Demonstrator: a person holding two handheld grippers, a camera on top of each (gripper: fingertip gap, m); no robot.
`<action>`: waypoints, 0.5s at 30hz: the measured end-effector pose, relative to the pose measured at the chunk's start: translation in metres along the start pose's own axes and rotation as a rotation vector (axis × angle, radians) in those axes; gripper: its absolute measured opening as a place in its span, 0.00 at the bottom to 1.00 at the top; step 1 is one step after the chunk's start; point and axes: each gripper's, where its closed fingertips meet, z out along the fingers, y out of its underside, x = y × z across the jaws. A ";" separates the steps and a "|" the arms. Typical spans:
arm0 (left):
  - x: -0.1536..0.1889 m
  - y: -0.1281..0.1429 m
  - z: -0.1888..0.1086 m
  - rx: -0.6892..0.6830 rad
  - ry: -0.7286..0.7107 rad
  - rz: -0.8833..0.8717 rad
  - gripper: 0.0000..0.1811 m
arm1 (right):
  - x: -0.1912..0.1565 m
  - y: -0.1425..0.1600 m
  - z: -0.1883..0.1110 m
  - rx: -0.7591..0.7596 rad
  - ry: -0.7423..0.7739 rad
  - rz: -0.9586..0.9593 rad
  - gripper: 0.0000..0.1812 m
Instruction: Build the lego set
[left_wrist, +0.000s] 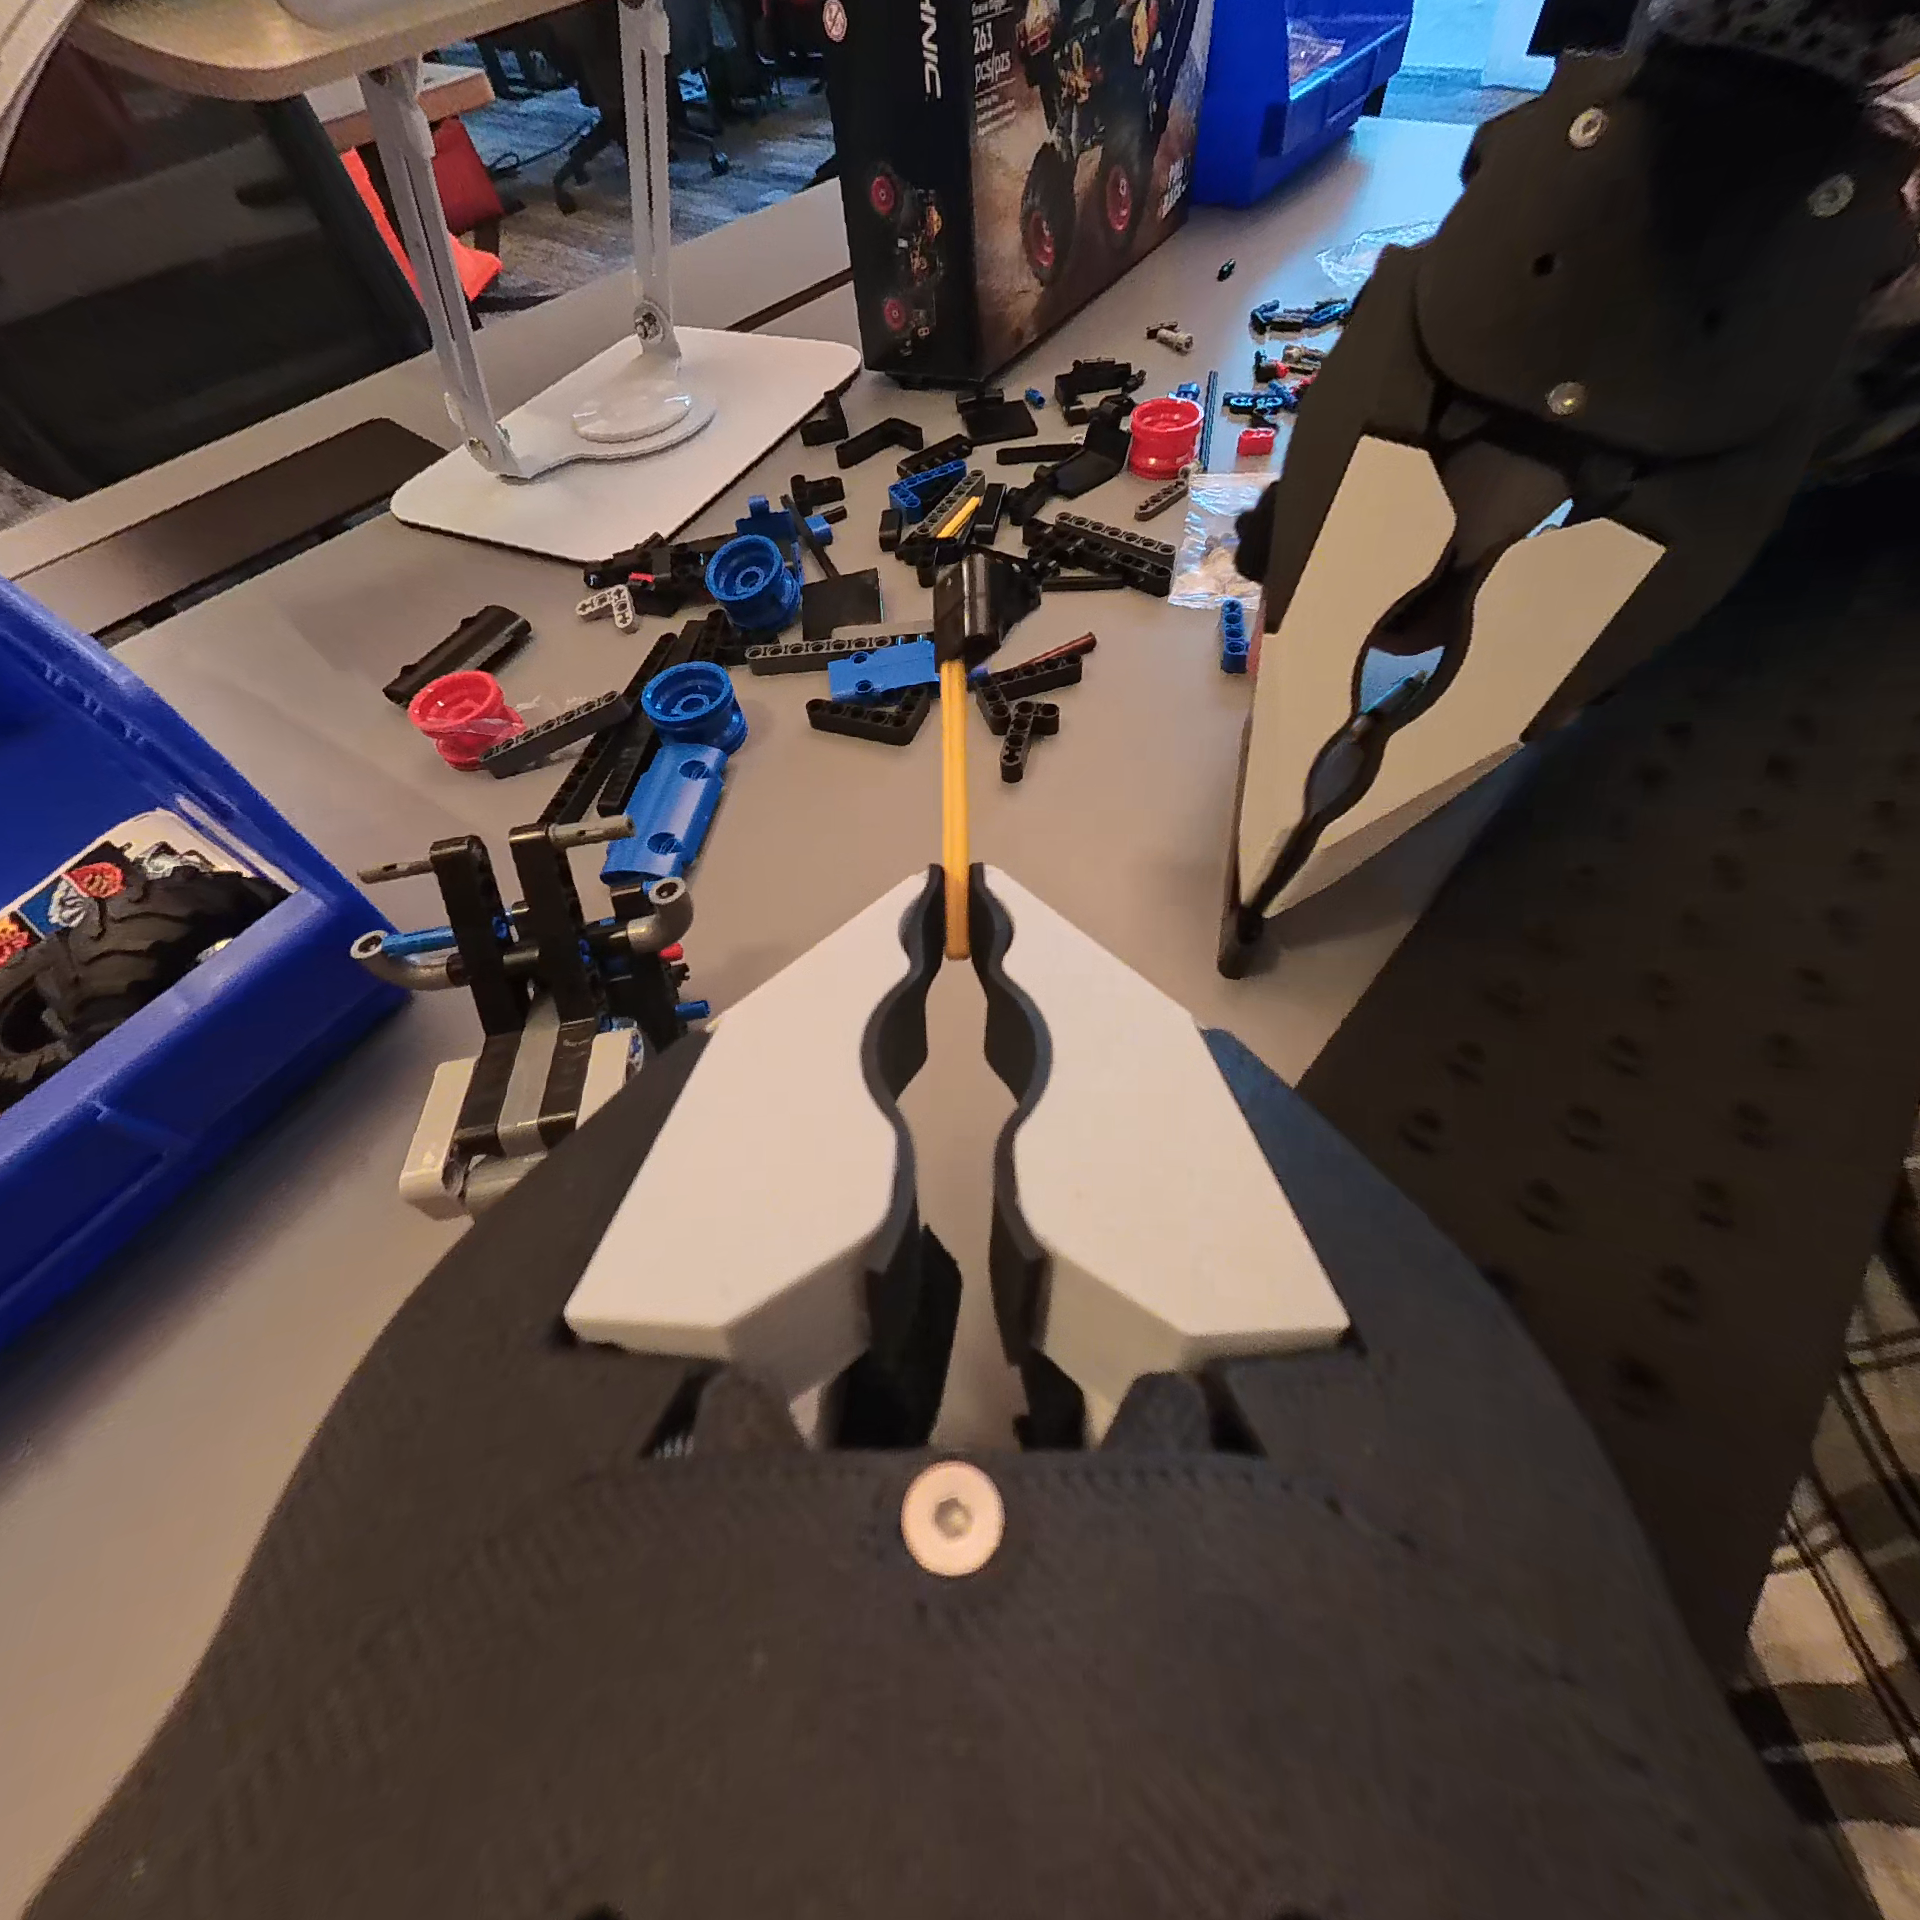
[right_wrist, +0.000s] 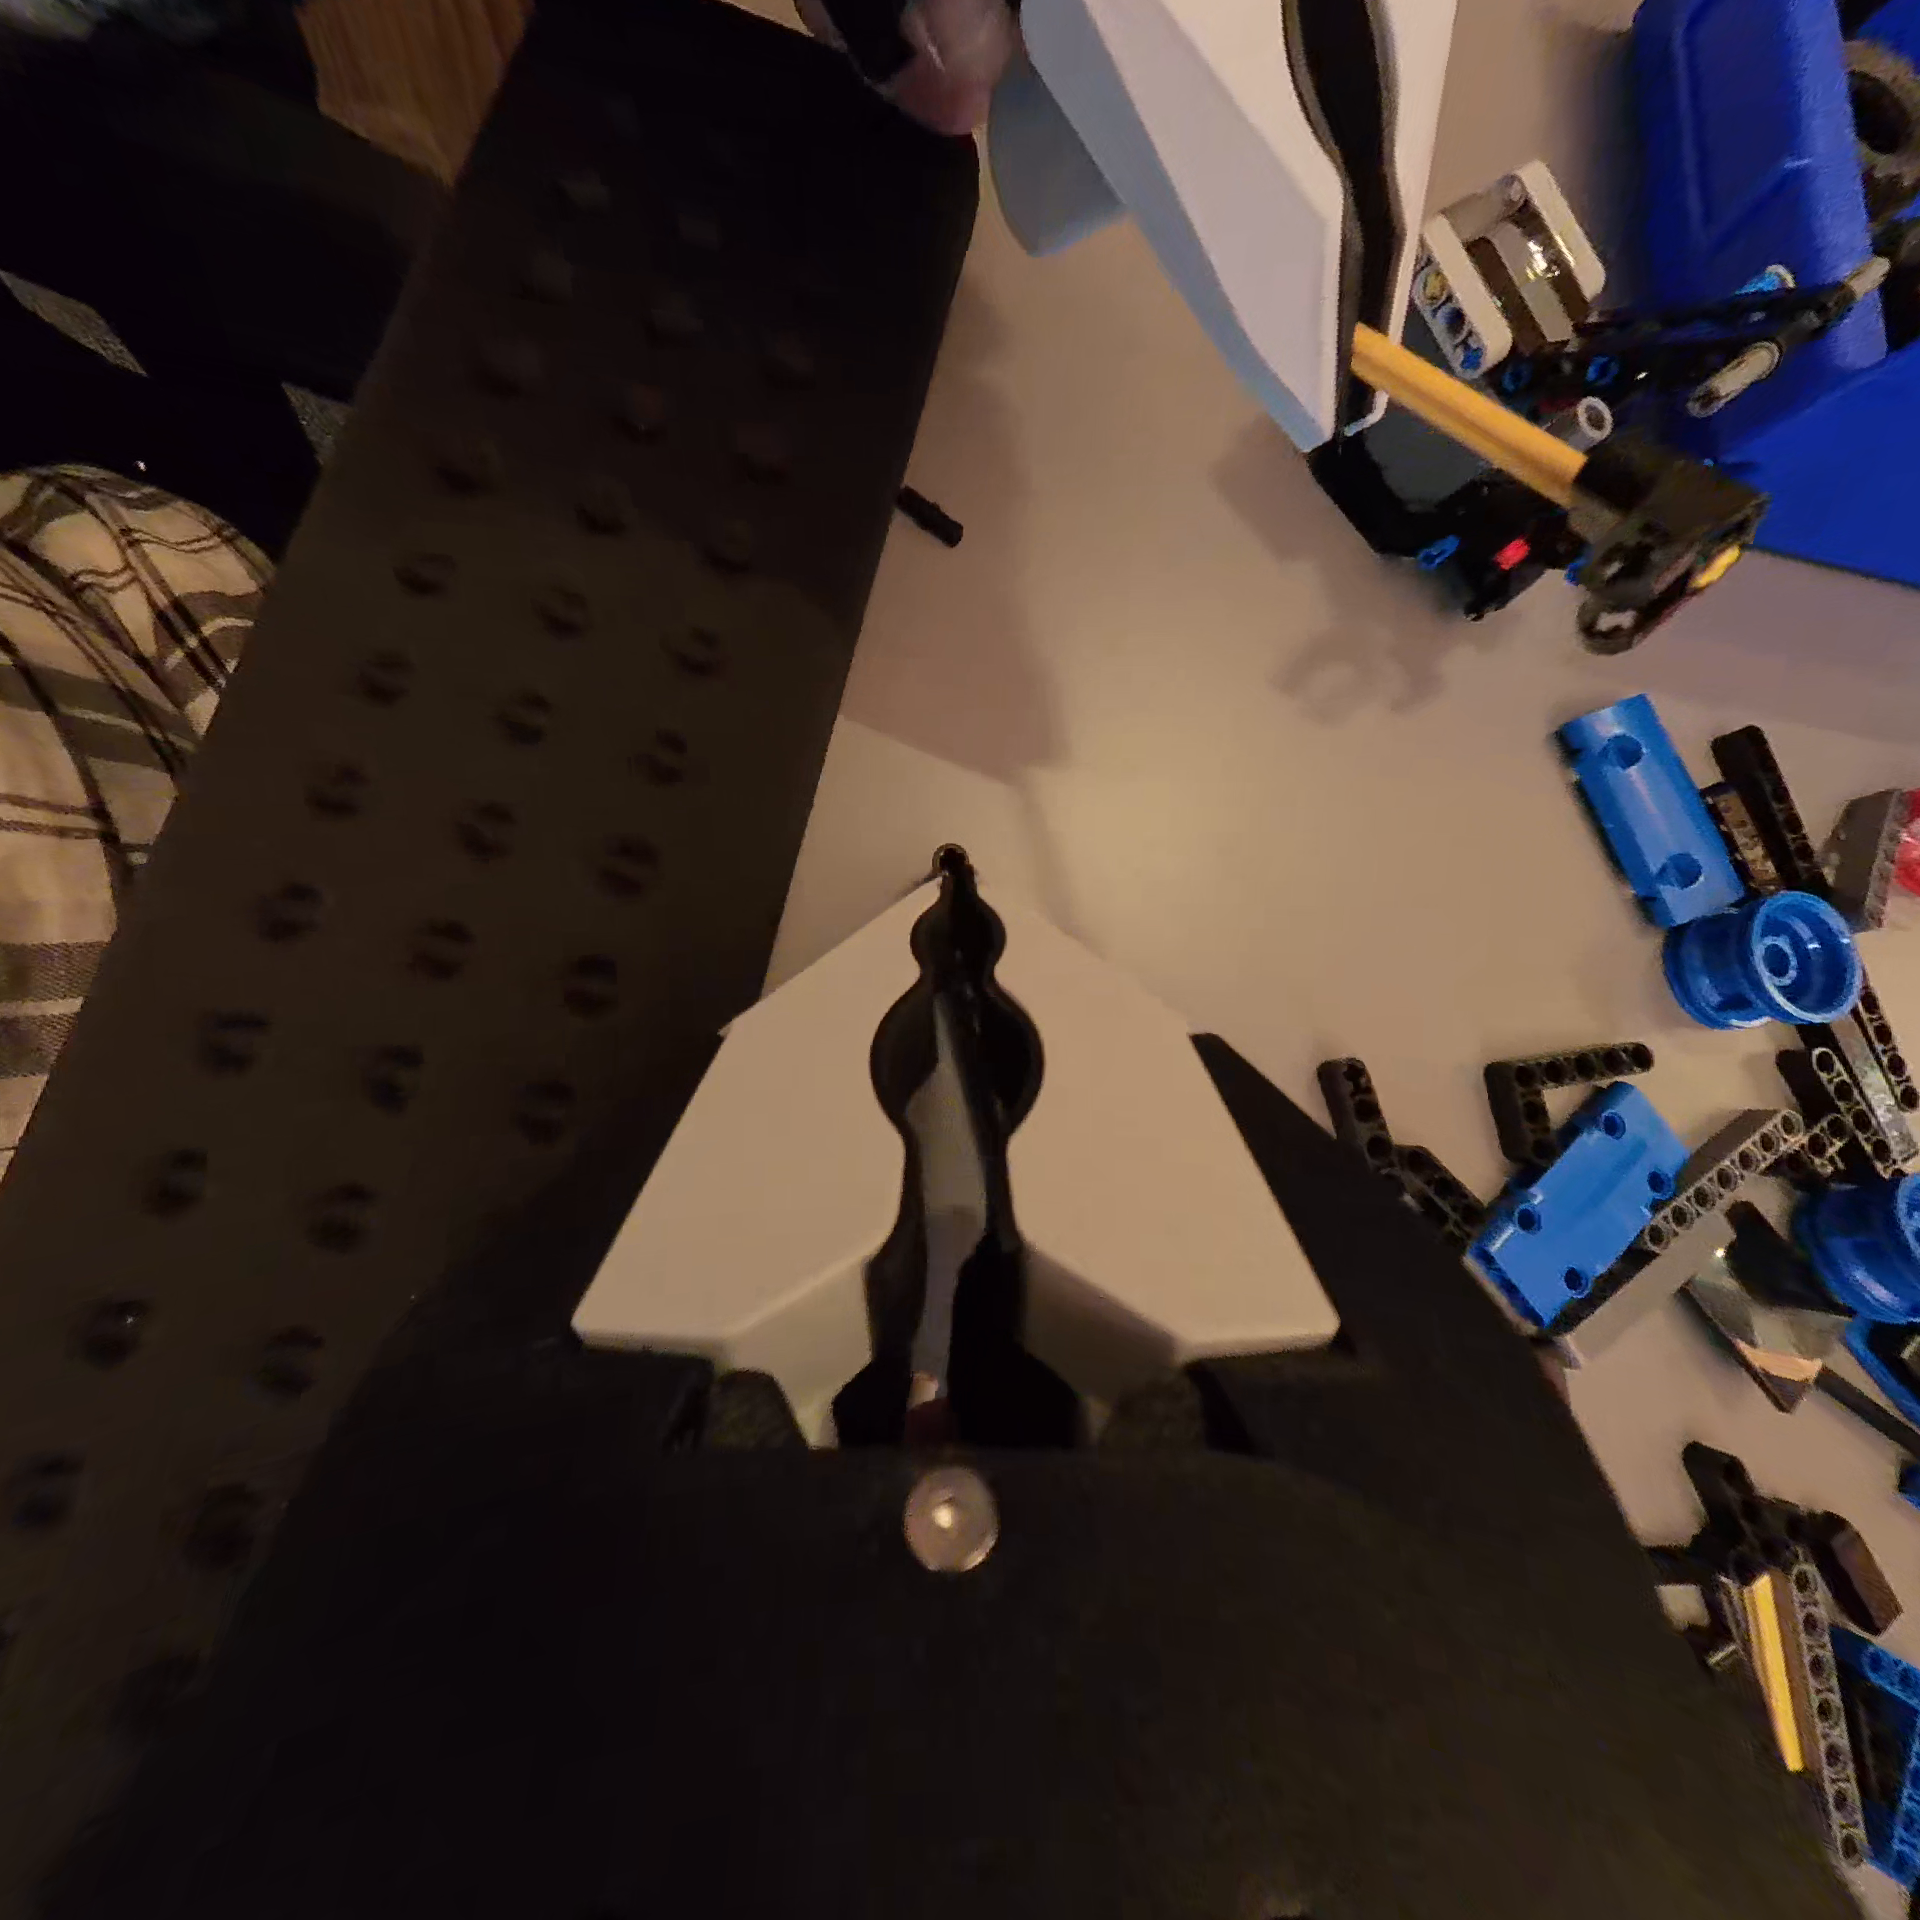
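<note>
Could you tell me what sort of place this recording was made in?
Probably an office or lab workspace: a grey table strewn with loose lego pieces, blue storage bins, a white monitor-arm stand, and office chairs on carpet behind.

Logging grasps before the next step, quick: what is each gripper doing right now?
Left gripper: shut on the yellow axle, which carries a black connector at its far end.
Right gripper: shut on a small black pin.
</note>
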 end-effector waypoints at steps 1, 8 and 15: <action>0.000 0.000 0.000 0.003 0.000 -0.002 0.01 | 0.000 0.000 0.000 0.001 0.003 -0.004 0.00; 0.000 0.000 0.000 0.001 0.001 0.002 0.01 | -0.007 0.014 0.005 -0.055 0.010 -0.050 0.00; 0.000 0.001 0.001 -0.006 -0.003 0.007 0.01 | -0.003 0.009 -0.006 -0.036 0.026 -0.036 0.01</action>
